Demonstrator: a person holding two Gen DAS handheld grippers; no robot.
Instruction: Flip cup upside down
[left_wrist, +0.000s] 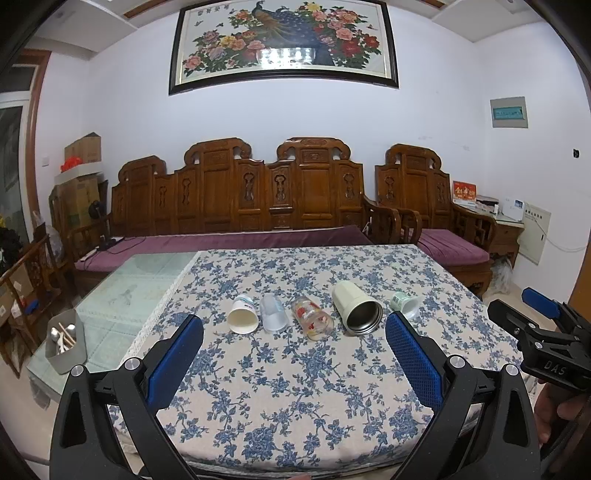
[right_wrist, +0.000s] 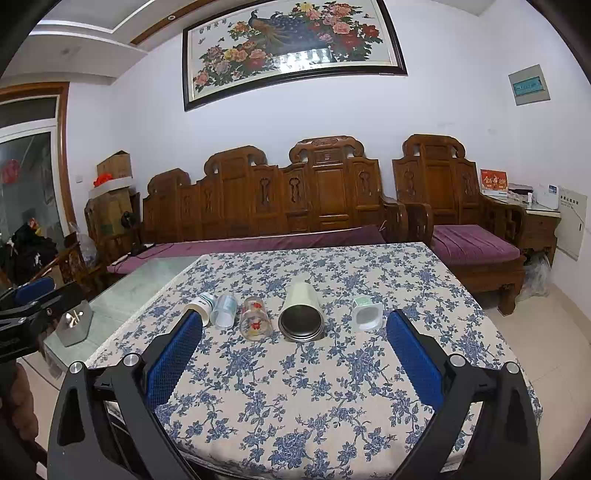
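Several cups lie on their sides in a row on the blue-flowered tablecloth (left_wrist: 295, 387), mouths toward me: a white paper cup (left_wrist: 242, 314), a clear plastic cup (left_wrist: 272, 314), a glass with red flowers (left_wrist: 312, 318), a cream steel-lined mug (left_wrist: 356, 308) and a small clear cup with a green label (left_wrist: 404, 303). The right wrist view shows the same row: paper cup (right_wrist: 201, 304), plastic cup (right_wrist: 225, 311), glass (right_wrist: 255, 321), mug (right_wrist: 301, 314), small cup (right_wrist: 365, 313). My left gripper (left_wrist: 293, 330) is open and empty, short of the row. My right gripper (right_wrist: 293, 326) is open and empty, also short of it.
A grey holder with utensils (left_wrist: 66, 345) stands on the bare glass tabletop (left_wrist: 122, 295) left of the cloth. A carved wooden sofa (left_wrist: 236, 199) and armchair (left_wrist: 432, 199) stand behind the table. The right gripper's body (left_wrist: 546, 339) shows at the left view's right edge.
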